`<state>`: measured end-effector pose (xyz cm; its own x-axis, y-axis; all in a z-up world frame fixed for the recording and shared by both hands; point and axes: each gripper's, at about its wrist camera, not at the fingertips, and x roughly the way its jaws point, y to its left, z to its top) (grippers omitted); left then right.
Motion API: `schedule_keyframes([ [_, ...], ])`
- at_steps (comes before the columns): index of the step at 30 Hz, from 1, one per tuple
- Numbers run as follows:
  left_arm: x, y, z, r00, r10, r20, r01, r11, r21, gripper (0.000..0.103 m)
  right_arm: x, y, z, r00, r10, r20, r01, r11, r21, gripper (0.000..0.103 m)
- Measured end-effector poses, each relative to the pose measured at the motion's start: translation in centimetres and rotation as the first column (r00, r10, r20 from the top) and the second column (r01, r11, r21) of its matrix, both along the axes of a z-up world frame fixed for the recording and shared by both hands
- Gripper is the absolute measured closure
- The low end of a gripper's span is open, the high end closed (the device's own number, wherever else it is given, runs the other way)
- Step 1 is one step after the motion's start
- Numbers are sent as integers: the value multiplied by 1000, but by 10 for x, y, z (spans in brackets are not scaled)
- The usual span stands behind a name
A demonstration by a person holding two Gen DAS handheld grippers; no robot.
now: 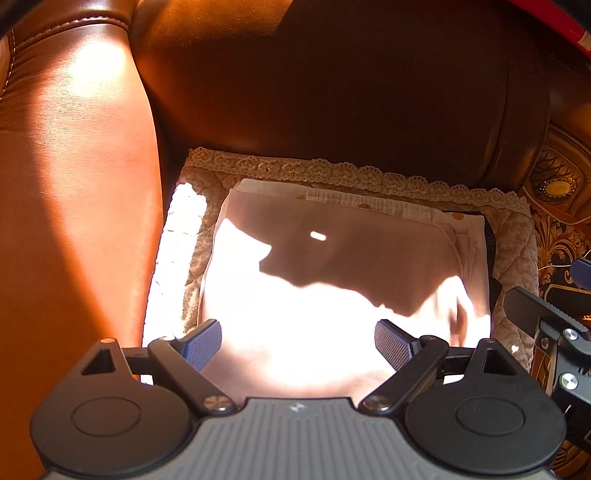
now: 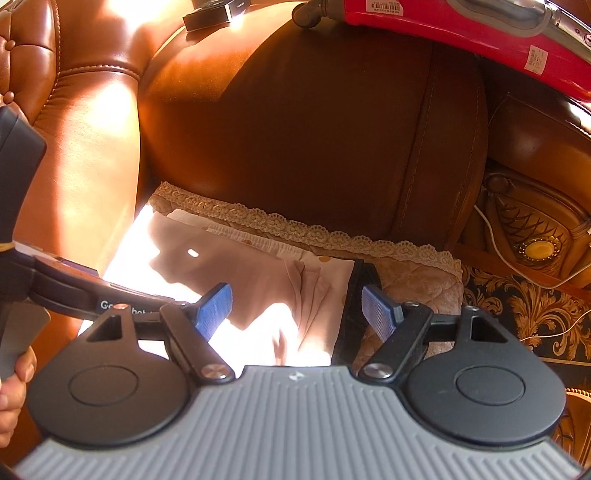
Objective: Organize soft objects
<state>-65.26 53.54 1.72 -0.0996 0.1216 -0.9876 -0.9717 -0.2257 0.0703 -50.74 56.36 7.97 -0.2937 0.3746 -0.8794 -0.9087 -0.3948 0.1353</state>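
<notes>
A stack of folded pale pink cloths [image 1: 332, 266] lies on a quilted beige seat mat [image 1: 513, 258] with a lace edge, on a brown leather sofa. A white cloth with orange dots [image 1: 369, 203] sticks out at the back of the stack, and a dark cloth [image 2: 351, 302] lies under its right edge. My left gripper [image 1: 298, 345] hangs open just above the near part of the pink stack. My right gripper [image 2: 297, 308] is open too, its blue pads [image 2: 214, 306] straddling the stack's right edge with nothing pressed between them. Bright sun washes out the front of the stack.
The sofa's armrest [image 1: 74, 184] rises at the left and its dark backrest [image 1: 332, 92] stands behind the mat. A red appliance [image 2: 480, 33] lies on top of the backrest. A carved gold wooden frame [image 2: 535, 236] and a patterned carpet [image 2: 517, 306] with white cables lie at the right. A hand [image 2: 11, 391] holds the left gripper's handle.
</notes>
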Motion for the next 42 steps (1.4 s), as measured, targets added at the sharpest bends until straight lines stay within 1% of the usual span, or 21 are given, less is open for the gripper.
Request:
schedule_keyframes([
  [2,0,-1,-4,1000,4,2,-4,1000,-8,10,0,6,-3,1000,-19,-1,19,998,-53,18],
  [5,-3,-4,-7,999,31,25,-31,1000,-1,10,2,6,0,998,-43,-40,41,997,-61,18],
  [6,-4,-6,-9,999,38,32,-38,999,1,10,1,5,2,998,-31,-61,28,998,-59,18],
  [8,-6,-10,-14,998,47,40,-47,999,-2,10,-3,0,4,992,44,-114,-51,997,-56,18],
  [10,-7,-15,-19,998,47,33,-47,999,-16,10,-7,-6,3,980,110,-168,-122,991,-59,18],
  [12,-10,-21,-23,998,51,30,-51,998,-23,10,-11,-7,-2,970,145,-194,-161,984,-70,18],
  [14,-14,-26,-27,998,53,31,-52,998,-28,10,-13,-3,-11,955,171,-243,-201,974,-104,18],
  [16,-18,-30,-30,998,60,29,-60,998,-28,10,-17,5,-24,949,179,-259,-220,965,-139,18],
  [19,-23,-32,-37,996,75,49,-74,997,-29,10,-25,24,-49,955,164,-246,-214,957,-194,18],
  [22,-25,-32,-50,996,79,45,-77,996,-48,10,-31,40,-73,958,152,-244,-211,949,-235,18],
  [26,-25,-28,-66,997,72,39,-69,995,-71,10,-37,53,-102,979,158,-125,-186,948,-259,18],
  [27,-25,-27,-69,996,74,43,-71,995,-73,10,-36,55,-107,981,153,-116,-180,945,-272,18],
  [29,-27,-28,-72,996,79,48,-75,994,-78,10,-34,55,-108,982,146,-119,-175,943,-283,18],
  [34,-29,-32,-71,998,52,42,-49,995,-87,10,-35,41,-95,981,161,-111,-185,949,-254,18],
  [42,-40,-46,-61,998,36,50,-32,996,-82,10,-39,25,-87,986,137,-92,-157,946,-285,18],
])
